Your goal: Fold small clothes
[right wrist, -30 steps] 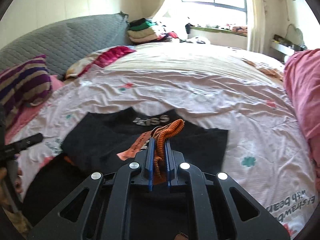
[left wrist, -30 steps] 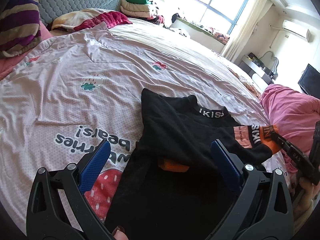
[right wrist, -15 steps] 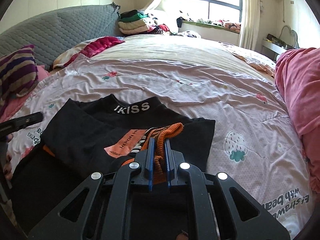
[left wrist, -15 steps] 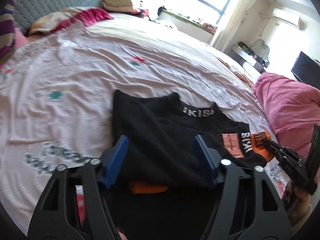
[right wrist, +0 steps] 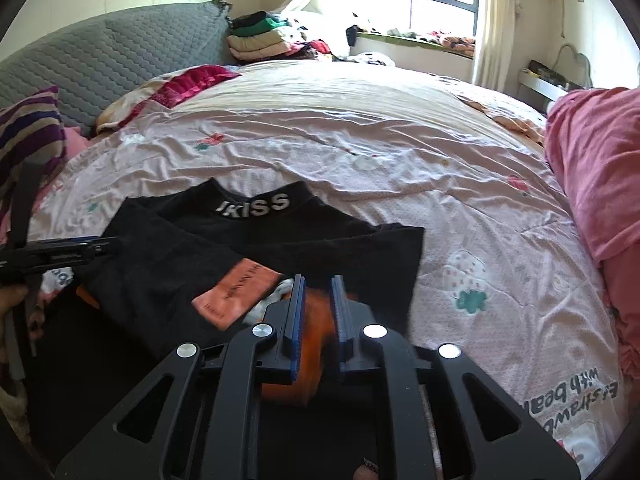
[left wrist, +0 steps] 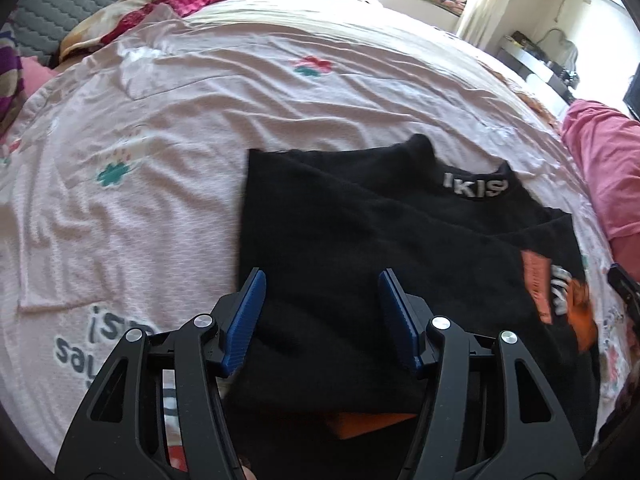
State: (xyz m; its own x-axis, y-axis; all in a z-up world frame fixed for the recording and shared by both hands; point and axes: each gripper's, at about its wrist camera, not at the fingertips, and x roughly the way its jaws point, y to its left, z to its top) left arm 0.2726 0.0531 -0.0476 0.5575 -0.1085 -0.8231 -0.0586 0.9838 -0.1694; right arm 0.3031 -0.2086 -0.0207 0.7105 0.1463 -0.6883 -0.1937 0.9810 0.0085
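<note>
A black child's top [left wrist: 340, 220] with a white-lettered collar [right wrist: 256, 205] lies on the bed, both sleeves folded across its front. My left gripper [left wrist: 320, 280] hovers low over the left folded sleeve; its jaws stand half apart and are closing, with black cloth under them but no pad pressing on it. My right gripper [right wrist: 318, 282] rests at the right sleeve's end. Its jaws are opening, and the orange ribbed cuff [right wrist: 314, 344] sits loose and blurred between them. The other orange cuff [left wrist: 368, 428] peeks out under the left sleeve.
The top lies on a wrinkled pink strawberry-print sheet [left wrist: 160, 200]. A pink blanket [right wrist: 592, 168] is heaped at the right. A striped pillow [right wrist: 28, 132] and grey headboard [right wrist: 120, 56] are at the left, and folded clothes [right wrist: 260, 38] are stacked at the back.
My left gripper moved forward and down over the black top while its jaws narrowed from wide to half apart. My right gripper sank with the cuff, and its jaws parted slightly.
</note>
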